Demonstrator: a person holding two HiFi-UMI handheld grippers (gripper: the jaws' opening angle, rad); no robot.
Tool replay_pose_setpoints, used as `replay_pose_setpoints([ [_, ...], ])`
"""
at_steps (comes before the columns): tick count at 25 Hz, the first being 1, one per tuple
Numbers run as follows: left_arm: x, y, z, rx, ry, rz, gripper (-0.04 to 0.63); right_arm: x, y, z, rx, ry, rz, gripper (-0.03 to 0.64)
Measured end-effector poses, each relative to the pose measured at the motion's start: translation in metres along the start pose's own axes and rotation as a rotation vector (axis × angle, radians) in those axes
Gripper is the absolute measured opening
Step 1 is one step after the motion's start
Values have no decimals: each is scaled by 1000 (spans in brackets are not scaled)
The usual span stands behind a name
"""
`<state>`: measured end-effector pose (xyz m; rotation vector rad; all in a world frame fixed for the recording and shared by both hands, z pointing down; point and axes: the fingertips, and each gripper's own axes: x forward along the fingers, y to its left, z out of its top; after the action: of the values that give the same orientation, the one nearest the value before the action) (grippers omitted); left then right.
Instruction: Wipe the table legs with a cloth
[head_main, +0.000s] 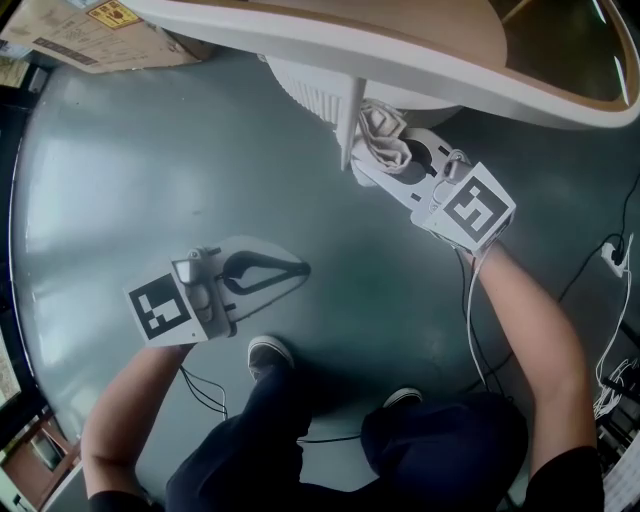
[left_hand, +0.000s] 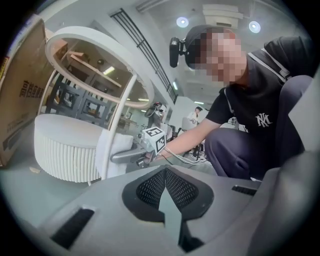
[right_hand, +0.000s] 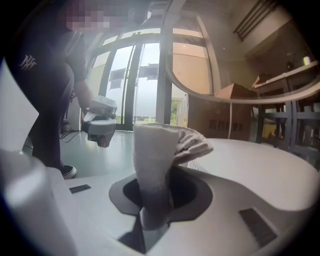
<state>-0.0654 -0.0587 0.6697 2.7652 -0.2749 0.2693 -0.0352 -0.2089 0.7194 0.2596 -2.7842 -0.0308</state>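
Head view, left to right. A box (head_main: 80, 35) lies at the far left edge of the floor (head_main: 130, 170). The left claw (head_main: 296, 268) hangs low over the floor, well apart from the work, its jaws together on nothing. A white ribbed drum (head_main: 312, 92) sits under the round surface (head_main: 400, 50). Just right of it runs a thin white leg (head_main: 352, 115), and the cloth (head_main: 383, 135) is pressed against its right side, low on the leg. The right claw (head_main: 400, 165) is clamped on the cloth, which stands bunched between its jaws in the right gripper view. Cables (head_main: 600, 290) trail at the far right. Progress: wiping appears to be under way on this one leg, with only the stretch beside the cloth in contact and the length above it apparently left to do. Whether the other legs are done cannot be told.
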Motion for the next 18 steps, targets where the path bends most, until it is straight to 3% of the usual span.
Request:
replay_pose_setpoints([
  [7,-6,1,-18,-26,27,-5,6,27,5,-75,66,120,14,75],
  [13,-13,-5,-23,-25,25,20,6,38,9,-123,42,289,59,75],
  [16,-18,-8,-17,-11,8,27,6,37,10,-138,79,418,84,75],
  [18,-19,-8,-10,-3,-8,34,6,28,4,-126,101,457,67,75],
])
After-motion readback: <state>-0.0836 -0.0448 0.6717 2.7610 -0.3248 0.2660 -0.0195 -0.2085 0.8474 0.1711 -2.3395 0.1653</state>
